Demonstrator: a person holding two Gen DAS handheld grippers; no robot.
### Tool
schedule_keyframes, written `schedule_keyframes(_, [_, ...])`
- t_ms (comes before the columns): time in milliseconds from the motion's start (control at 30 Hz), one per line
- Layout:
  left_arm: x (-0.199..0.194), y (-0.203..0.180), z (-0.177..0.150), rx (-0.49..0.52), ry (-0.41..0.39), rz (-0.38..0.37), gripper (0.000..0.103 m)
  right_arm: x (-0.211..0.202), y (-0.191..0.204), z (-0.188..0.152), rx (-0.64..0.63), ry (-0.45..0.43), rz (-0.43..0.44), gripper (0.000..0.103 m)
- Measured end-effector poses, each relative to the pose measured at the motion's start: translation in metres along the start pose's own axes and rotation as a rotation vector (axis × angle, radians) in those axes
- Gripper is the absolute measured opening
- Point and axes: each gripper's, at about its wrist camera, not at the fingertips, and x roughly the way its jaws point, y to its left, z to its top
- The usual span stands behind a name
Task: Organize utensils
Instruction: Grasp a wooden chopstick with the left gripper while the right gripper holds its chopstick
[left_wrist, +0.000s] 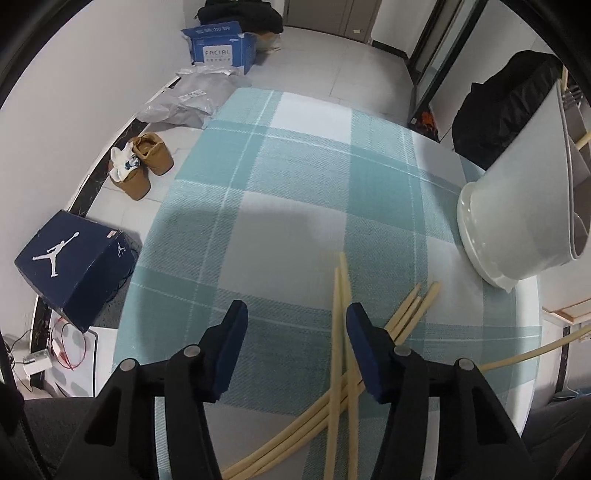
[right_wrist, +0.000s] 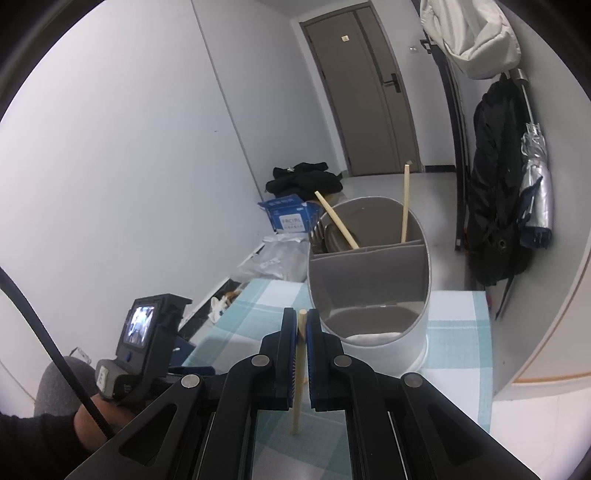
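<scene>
Several pale wooden chopsticks (left_wrist: 338, 354) lie crossed on the teal plaid tablecloth (left_wrist: 280, 206). My left gripper (left_wrist: 295, 314) is open and empty just above them, its right finger next to two of them. A white divided utensil holder (left_wrist: 517, 206) stands at the right; in the right wrist view the holder (right_wrist: 369, 273) has two chopsticks (right_wrist: 405, 206) and metal cutlery in its back compartments. My right gripper (right_wrist: 302, 317) is shut on one chopstick (right_wrist: 300, 373), held upright just in front of the holder's left rim.
The left gripper's handle with its small screen (right_wrist: 142, 332) shows at lower left in the right wrist view. On the floor left of the table are a navy shoebox (left_wrist: 74, 266), brown shoes (left_wrist: 142, 166), grey bags and a blue carton (left_wrist: 221, 48). A black jacket (right_wrist: 495, 206) hangs at right.
</scene>
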Motion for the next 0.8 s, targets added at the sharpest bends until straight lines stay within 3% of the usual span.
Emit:
schedule_keyframes(133, [0.001,-0.002,-0.001,-0.020,0.019,-0.030,0.051,-0.001,0.001,0.000,-0.005,-0.003,0.001,0.004])
schedule_keyframes(567, [0.003,-0.011,0.000,0.026,0.033,0.010,0.051,0.002,0.001,0.001,-0.009,-0.004,-0.013,0.004])
schedule_keyframes(633, [0.003,-0.013,0.000,0.032,0.030,-0.001,0.048,0.002,0.001,0.001,-0.006,-0.003,-0.013,0.004])
schedule_keyframes(733, [0.005,-0.017,0.002,0.051,0.016,0.042,0.038,0.001,0.001,0.001,0.002,0.001,-0.007,0.004])
schedule_keyframes(800, [0.006,-0.019,0.004,0.050,0.013,0.042,0.027,0.001,0.002,0.001,-0.001,0.002,-0.007,0.004])
